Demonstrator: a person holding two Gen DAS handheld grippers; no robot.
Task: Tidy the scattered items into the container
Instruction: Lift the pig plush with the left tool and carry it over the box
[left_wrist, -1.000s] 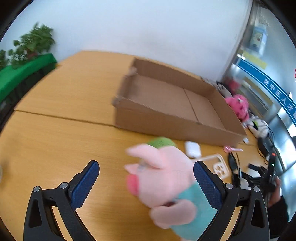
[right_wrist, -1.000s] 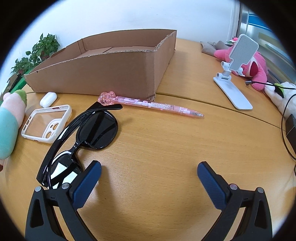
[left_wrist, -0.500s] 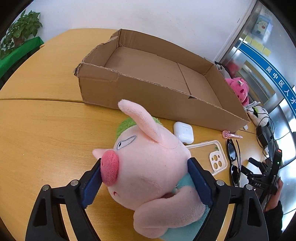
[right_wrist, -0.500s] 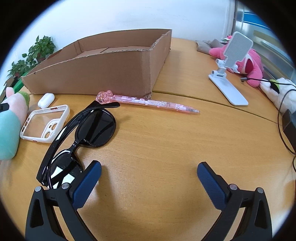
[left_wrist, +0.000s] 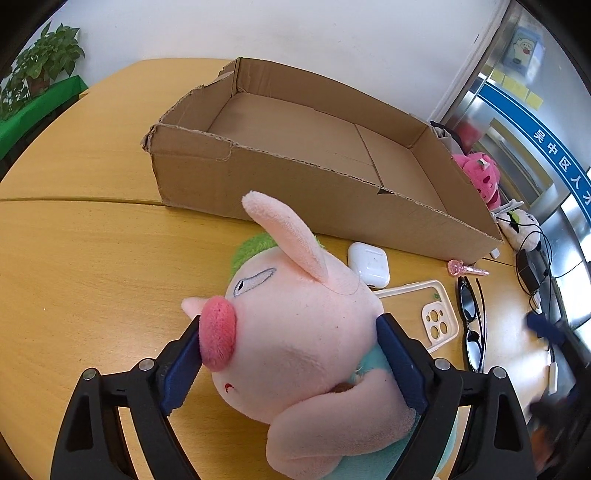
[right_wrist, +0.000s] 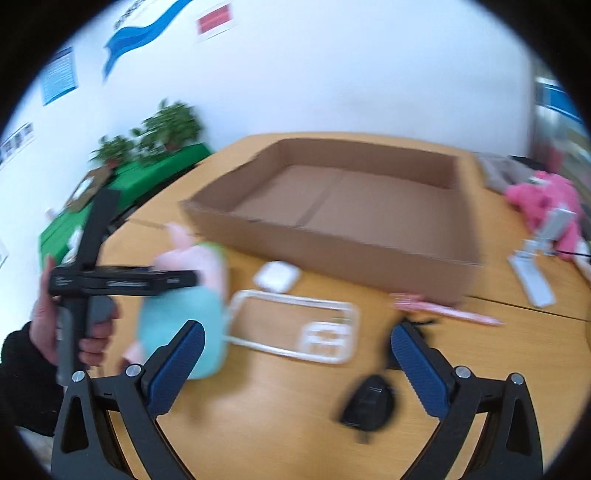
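Observation:
My left gripper (left_wrist: 291, 354) is shut on a pink pig plush (left_wrist: 295, 332) with a teal shirt, its blue pads pressing both sides of the head, just in front of the open cardboard box (left_wrist: 321, 147). A white earbud case (left_wrist: 369, 264), a clear phone case (left_wrist: 424, 310), black sunglasses (left_wrist: 471, 321) and a pink pen (left_wrist: 467, 268) lie on the table to the right. My right gripper (right_wrist: 297, 363) is open and empty, raised above the phone case (right_wrist: 295, 325) and sunglasses (right_wrist: 369, 402); that view is blurred. The box (right_wrist: 332, 210) and plush (right_wrist: 184, 295) show there too.
A pink plush (left_wrist: 480, 173), a white plush (left_wrist: 521, 225), cables and a black adapter (left_wrist: 528, 269) sit at the right table edge. A white phone stand (right_wrist: 535, 266) stands right of the box. Green plants (left_wrist: 44, 62) are beyond the table's left side.
My left gripper has closed on the pig plush and holds it. My right gripper has risen and swung back, now looking down on the box and table.

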